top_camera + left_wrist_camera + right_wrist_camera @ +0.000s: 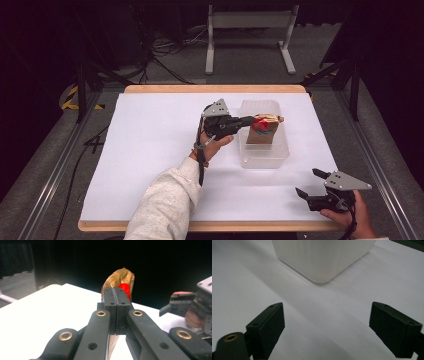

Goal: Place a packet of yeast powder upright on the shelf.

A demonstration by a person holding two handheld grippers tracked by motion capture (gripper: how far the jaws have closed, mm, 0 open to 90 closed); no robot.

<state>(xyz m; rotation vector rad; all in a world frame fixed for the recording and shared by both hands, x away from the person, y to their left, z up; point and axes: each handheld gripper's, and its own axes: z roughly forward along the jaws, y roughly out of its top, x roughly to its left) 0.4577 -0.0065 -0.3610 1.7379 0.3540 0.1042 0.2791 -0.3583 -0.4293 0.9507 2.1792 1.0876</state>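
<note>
Nearest to the person, at the right front corner of the white table (150, 165), the right gripper (311, 185) sits low over the sheet in the person's hand, its two black jaws spread wide with nothing between them. Looking along those jaws in the right gripper view, there is bare white surface in the gap, and beyond it the rounded corner of the clear plastic tub (322, 260), well apart from the pads.

Further in, a light grey sleeve (165, 200) runs up from the near edge toward the middle of the table. The hand at its end carries the left gripper (252, 120), which points to the right and reaches over the tub's left rim. Its jaws are pressed tight together on the edge of a brown and gold snack packet (264, 129) with a red patch on its face. In the left gripper view the pads meet flat against each other, with the crinkled gold top of the packet (119, 280) standing up just behind them and a strip of it trailing below.

The packet hangs upright over the inside of the tub (264, 157), right of the table's centre. Whether its lower edge touches the tub floor I cannot tell.

Past the far edge of the table, a grey metal stand (250, 35) is on the floor.
</note>
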